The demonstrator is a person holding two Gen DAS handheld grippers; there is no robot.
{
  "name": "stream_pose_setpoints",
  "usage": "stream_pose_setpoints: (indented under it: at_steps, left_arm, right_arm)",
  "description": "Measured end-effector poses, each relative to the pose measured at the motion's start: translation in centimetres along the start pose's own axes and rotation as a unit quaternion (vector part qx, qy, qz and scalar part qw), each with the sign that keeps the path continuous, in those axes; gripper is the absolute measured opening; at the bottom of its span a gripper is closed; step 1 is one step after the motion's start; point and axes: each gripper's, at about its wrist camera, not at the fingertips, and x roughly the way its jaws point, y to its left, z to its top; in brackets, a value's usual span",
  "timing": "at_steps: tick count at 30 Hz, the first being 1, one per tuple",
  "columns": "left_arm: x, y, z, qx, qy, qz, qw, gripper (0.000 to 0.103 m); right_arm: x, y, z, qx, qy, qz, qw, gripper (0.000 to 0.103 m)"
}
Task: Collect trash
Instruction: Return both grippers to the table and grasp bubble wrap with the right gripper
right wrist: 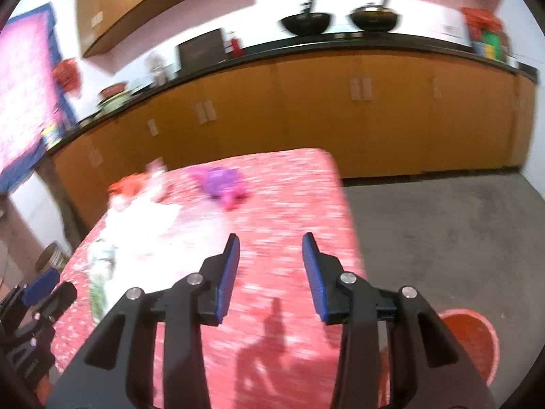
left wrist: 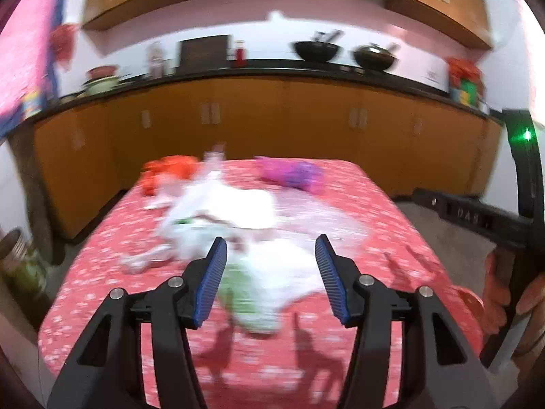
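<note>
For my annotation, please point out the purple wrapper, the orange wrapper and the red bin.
purple wrapper (right wrist: pixel 218 182), right wrist view, its middle.
orange wrapper (left wrist: pixel 168 170), left wrist view, its middle.
red bin (right wrist: pixel 471 335), right wrist view, inner floor.

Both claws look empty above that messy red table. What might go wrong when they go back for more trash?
The white crumpled plastic bags overlap, so the open left gripper may drag several along. The purple wrapper lies at the red patterned tablecloth's far end, a long stretch for the open right gripper. Everything is blurred, so aiming could be off.
</note>
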Motion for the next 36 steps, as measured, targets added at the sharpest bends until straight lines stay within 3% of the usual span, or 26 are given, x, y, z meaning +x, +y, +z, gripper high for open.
stream_pose_setpoints:
  at_steps: [6, 10, 16, 18, 23, 25, 30, 36]
  left_arm:
    - [0.7, 5.0, -0.4, -0.041, -0.004, 0.027, 0.9988, 0.060]
    - [1.0, 7.1, -0.7, -0.064, -0.003, 0.021, 0.9977, 0.062]
    - [2.1, 8.1, -0.8, -0.076, 0.000, 0.011, 0.9970, 0.062]
    - [2.3, 8.1, -0.8, -0.072, 0.001, 0.010, 0.9973, 0.062]
    - [3.6, 7.9, -0.7, -0.069, 0.012, 0.005, 0.9975, 0.062]
    - [4.1, 7.9, -0.6, -0.068, 0.018, 0.007, 0.9975, 0.062]
    - [4.8, 8.2, -0.5, -0.063, 0.026, 0.011, 0.9976, 0.062]
    - [5.8, 8.3, -0.4, -0.059, 0.045, 0.008, 0.9972, 0.062]
  right_arm:
    - [4.3, 6.0, 0.2, -0.052, 0.020, 0.002, 0.998, 0.049]
    - [6.5, 6.3, -0.1, -0.053, 0.043, -0.014, 0.998, 0.055]
    - [8.7, 5.8, -0.7, -0.054, 0.070, -0.038, 0.995, 0.055]
    - [9.1, 5.8, -1.0, -0.055, 0.081, -0.035, 0.995, 0.047]
    - [9.7, 5.8, -0.9, -0.050, 0.092, -0.031, 0.994, 0.016]
    - [9.6, 5.8, -0.9, -0.049, 0.088, -0.029, 0.994, 0.011]
    - [7.8, 6.1, -0.5, -0.062, 0.037, -0.041, 0.997, 0.009]
    - [6.3, 5.9, 0.2, -0.049, 0.009, -0.032, 0.998, 0.008]
